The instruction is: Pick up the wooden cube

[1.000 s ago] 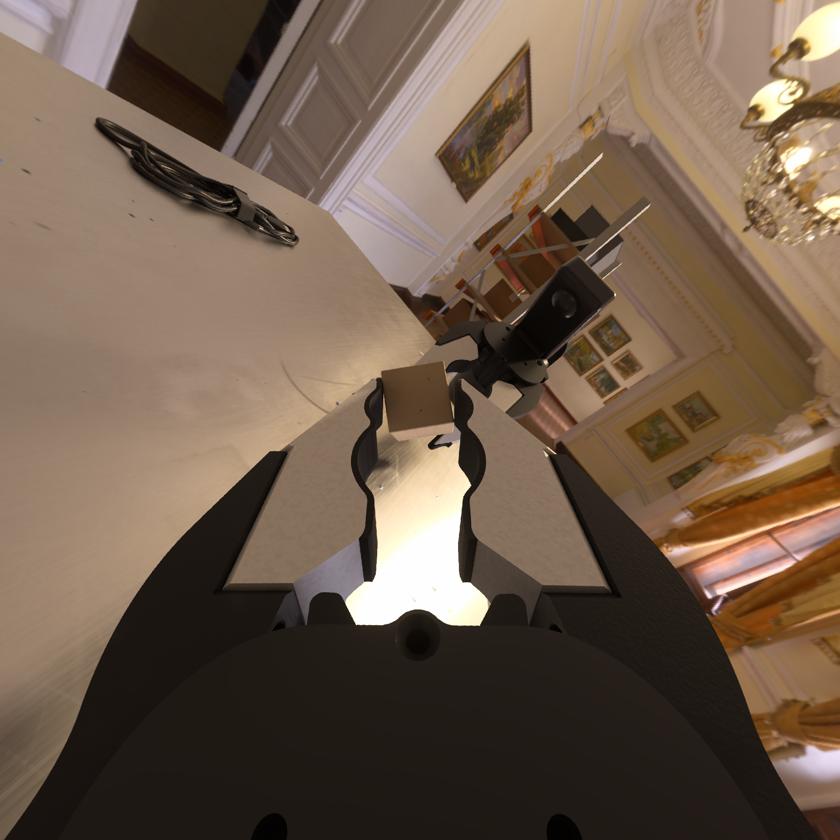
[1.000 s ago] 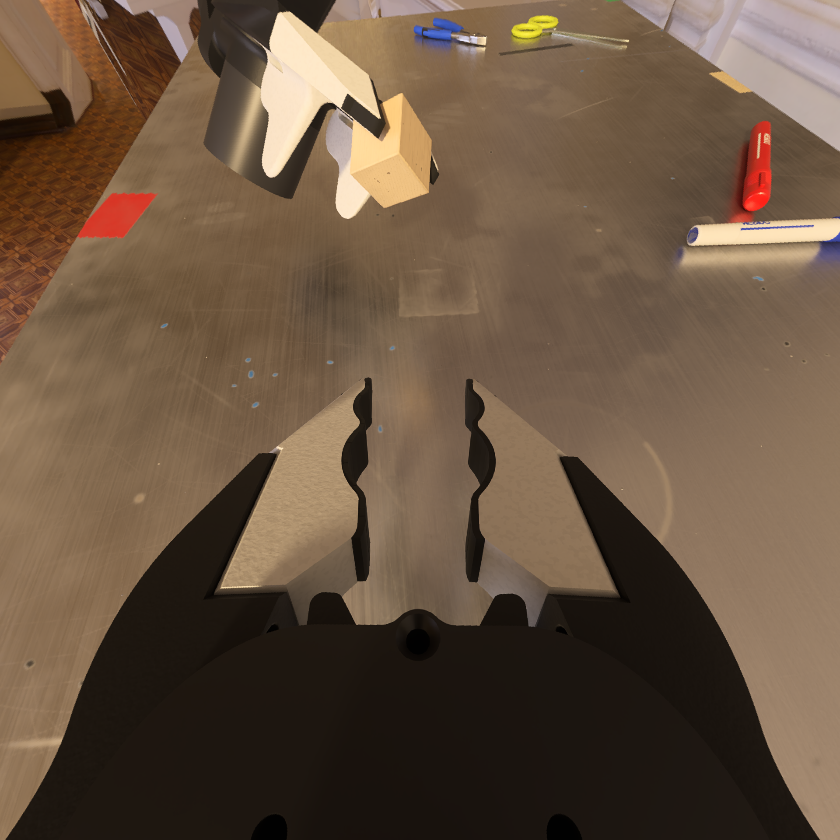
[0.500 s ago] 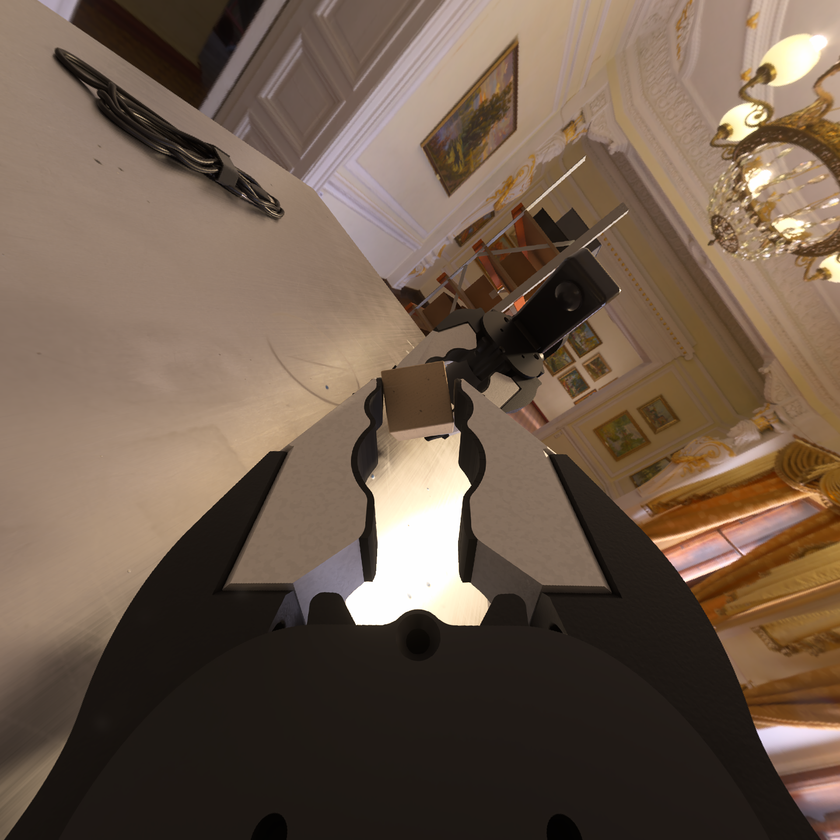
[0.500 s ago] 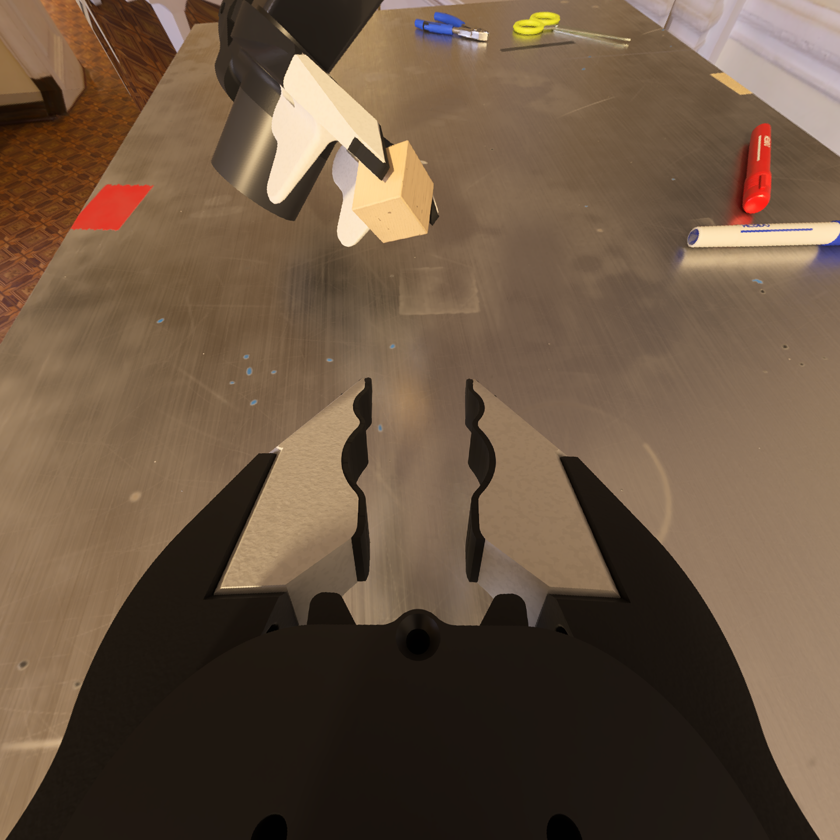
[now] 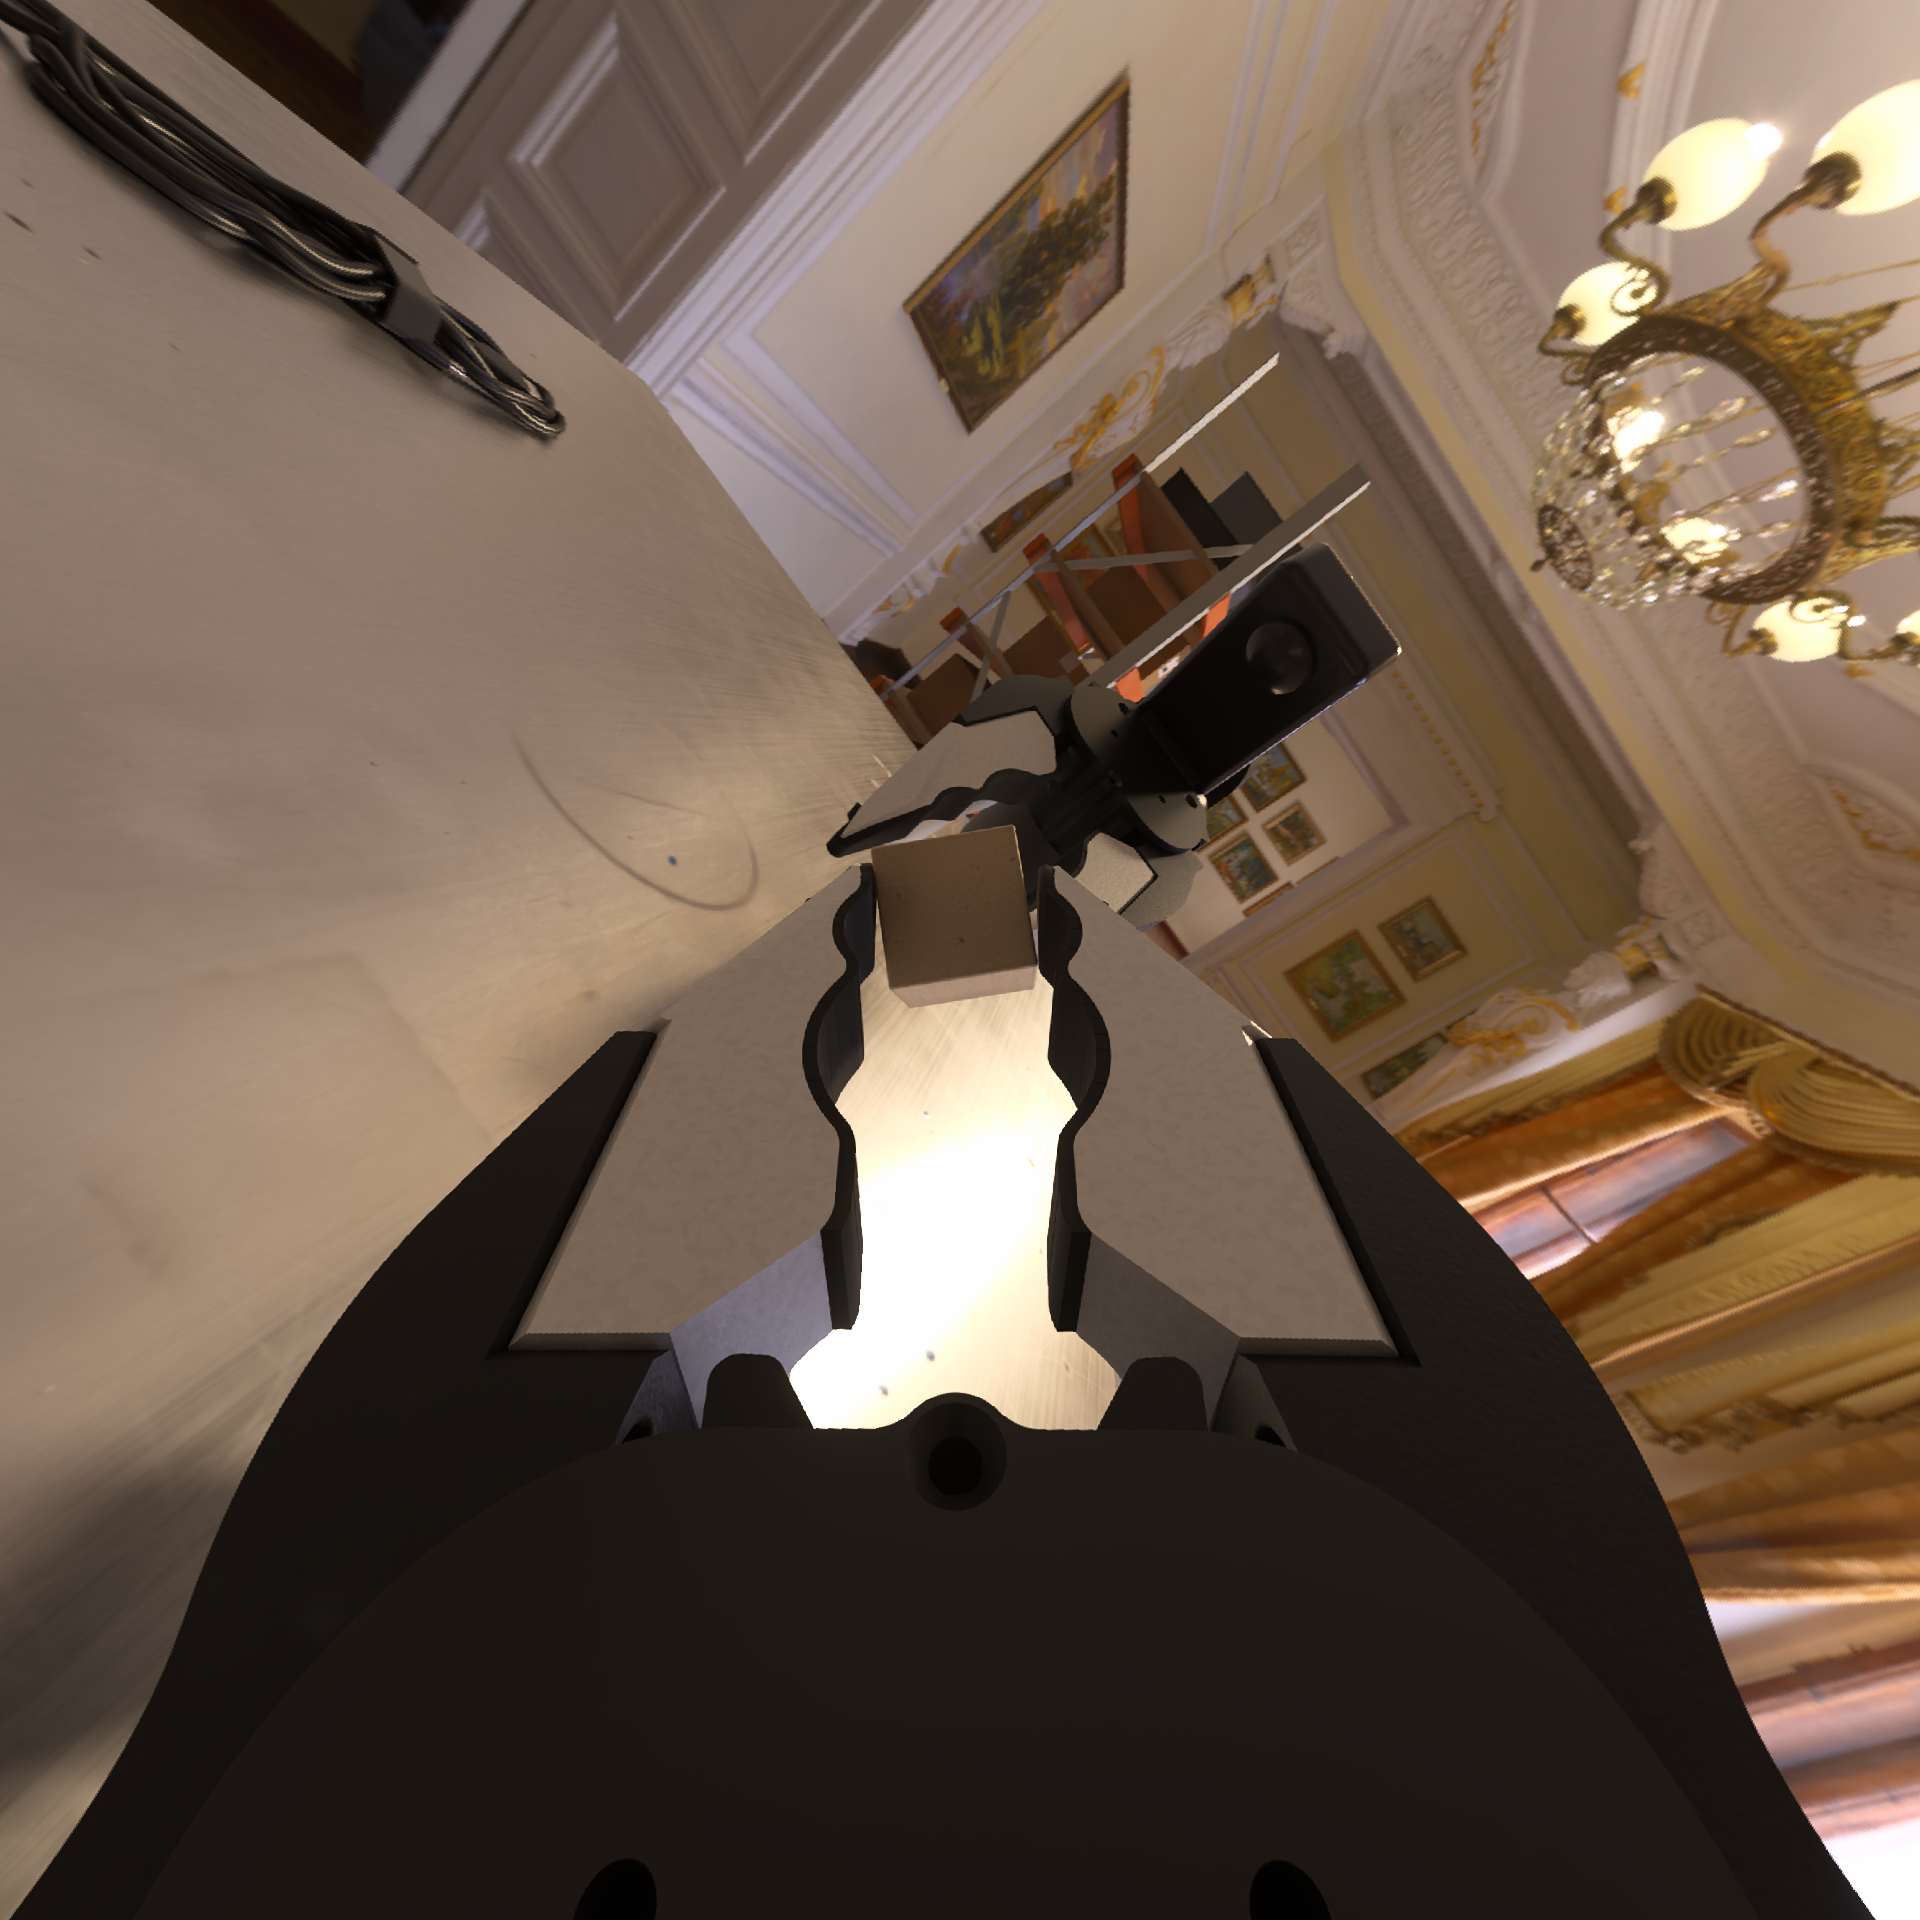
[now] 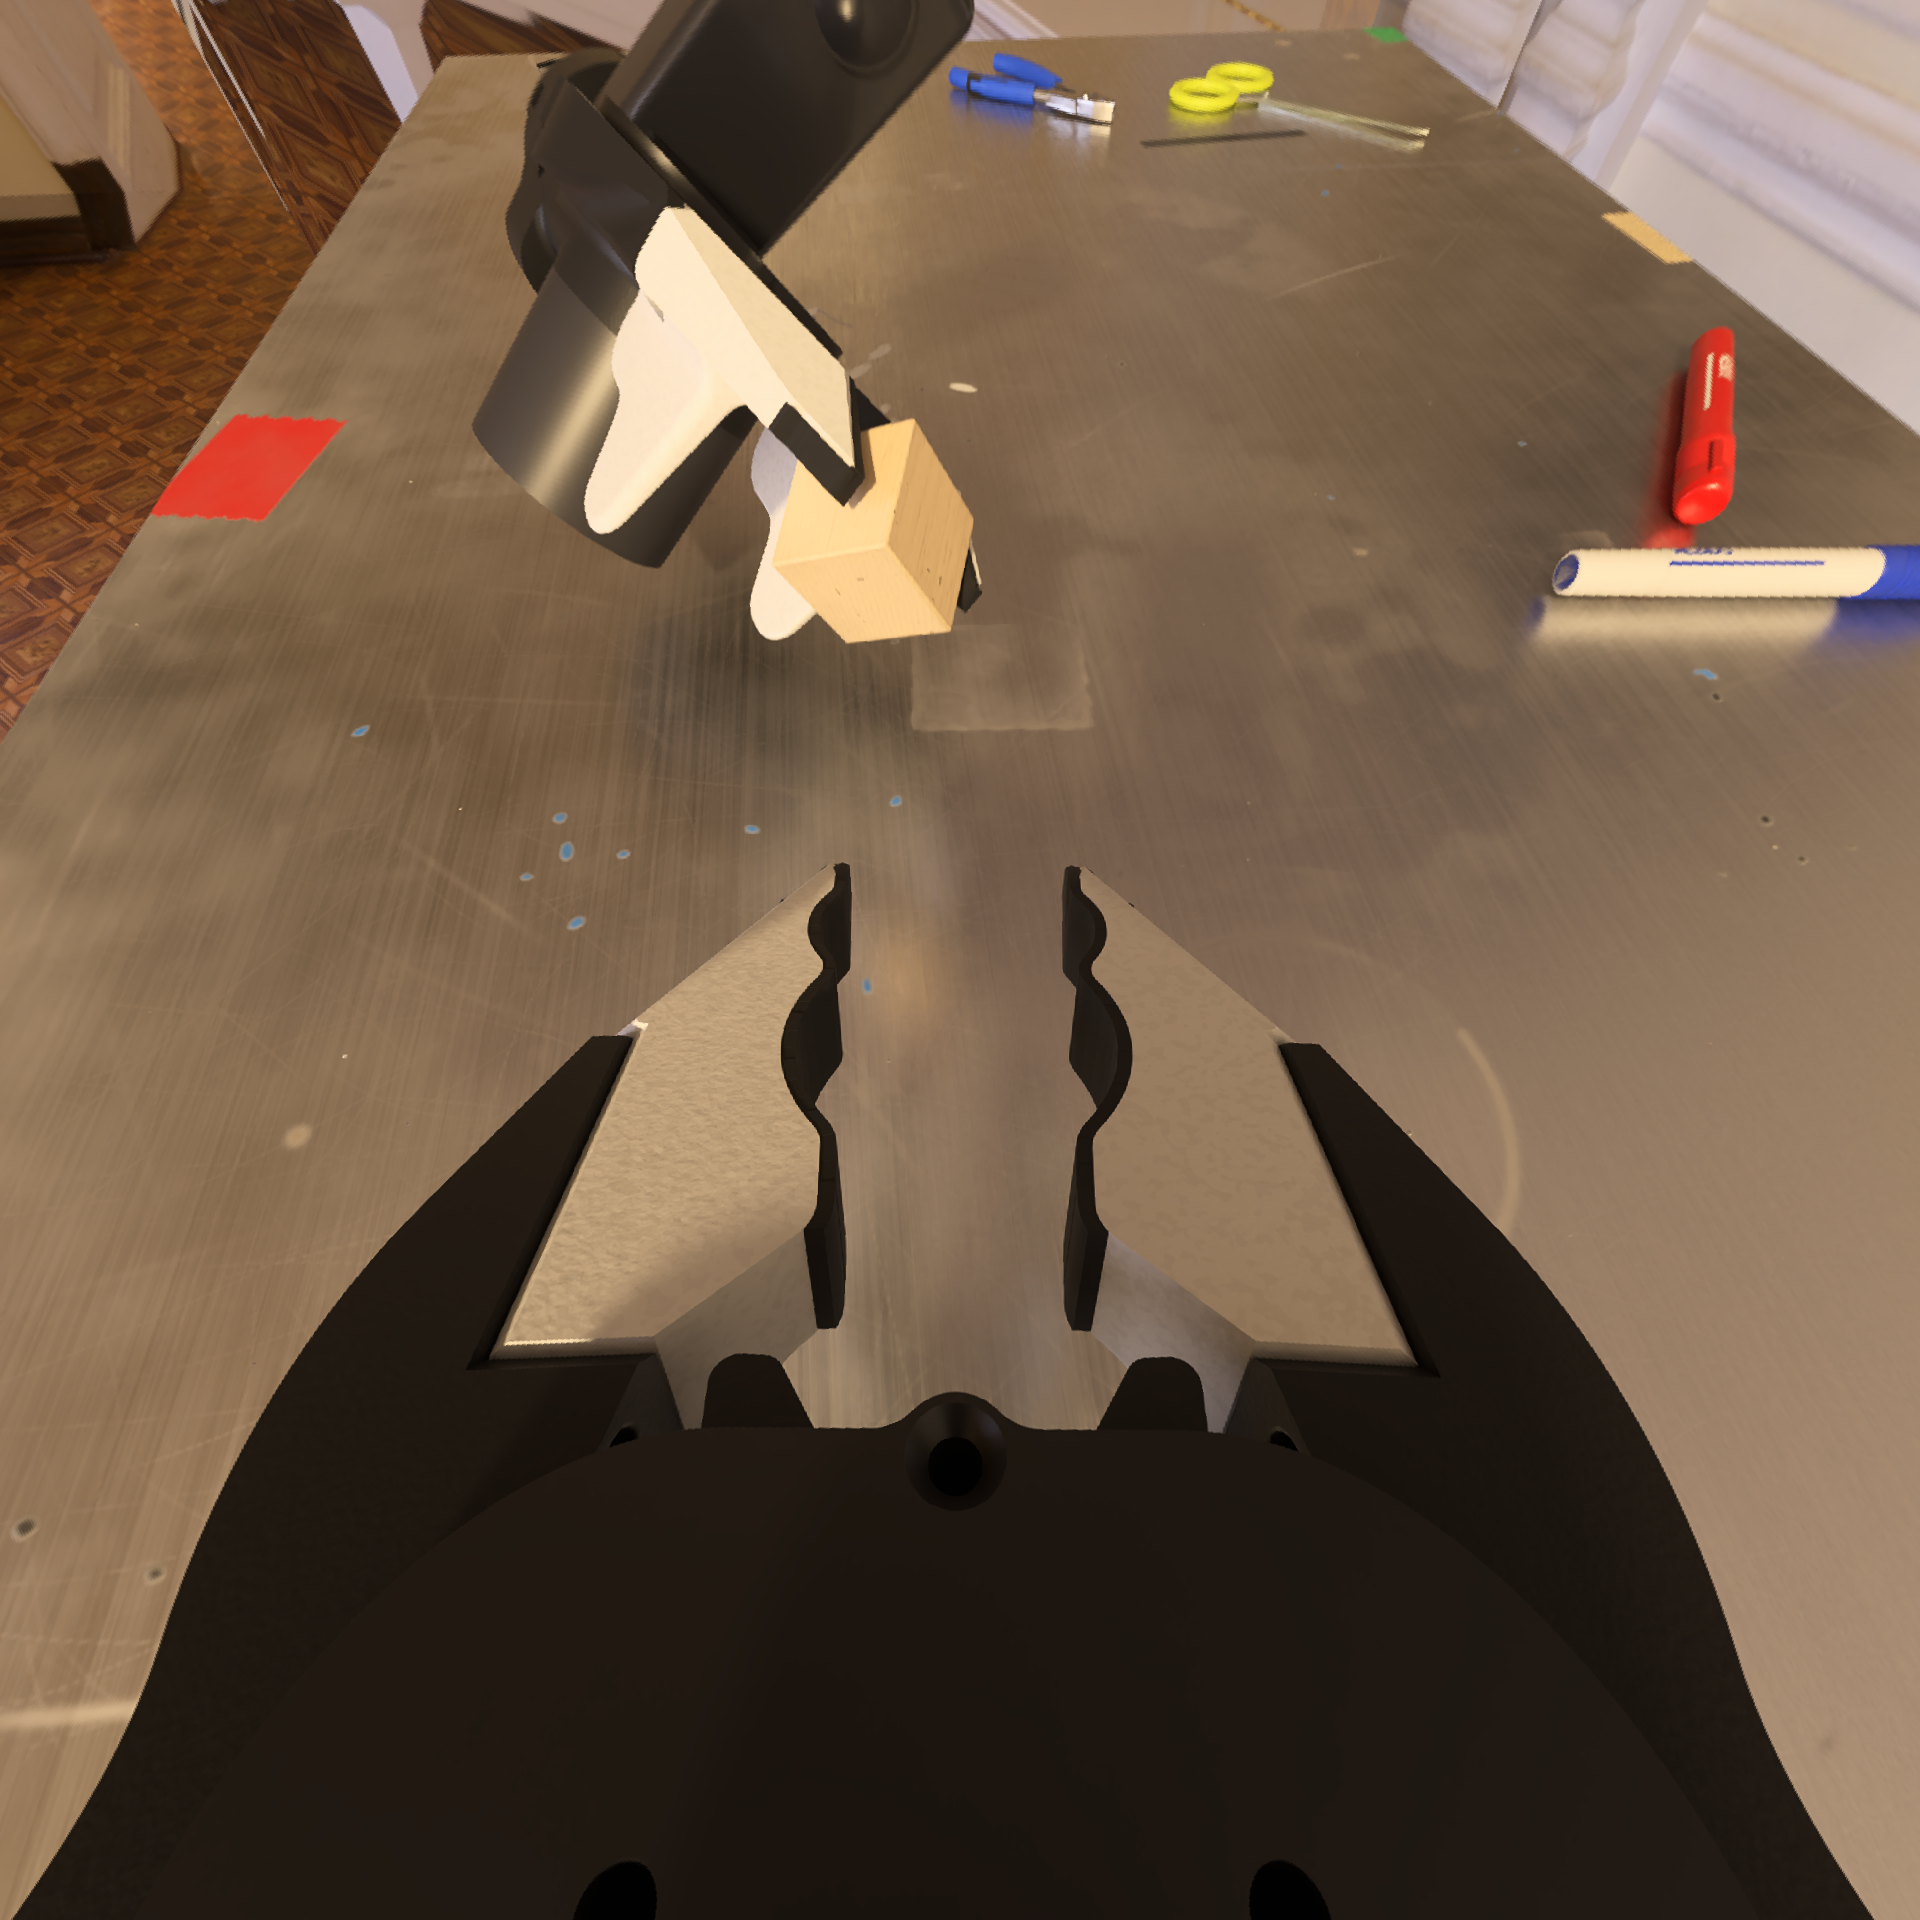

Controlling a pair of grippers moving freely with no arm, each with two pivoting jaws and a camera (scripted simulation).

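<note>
Since a second ago, the left gripper (image 6: 873, 540) has carried the wooden cube (image 6: 878, 540) lower and nearer to the right gripper (image 6: 956, 883), so that in the right wrist view the cube now sits closer to the middle of the desk (image 6: 1299, 883) than it did. It is clamped between the two pale fingertips, held in the air clear of the desk, and tilted so one corner points down. Its wood is light, a warm tan, with faint grain on the sunlit top and side faces and a few tiny dark specks on the nearer face; the edges are crisp. From the left wrist view the cube (image 5: 956, 920) looks darker and greyer, pinched right at the tips of the left gripper (image 5: 951, 914), with the right gripper (image 5: 997, 821) facing it just beyond. The right gripper holds nothing, its jaws standing apart over bare desk. Farther off lie a red marker (image 6: 1704, 436), a white and blue pen (image 6: 1735, 571), yellow-handled scissors (image 6: 1257, 94), blue-handled pliers (image 6: 1023, 88) and a red patch (image 6: 249, 468). A bundled black cable (image 5: 281, 229) lies on the desk in the left wrist view.
</note>
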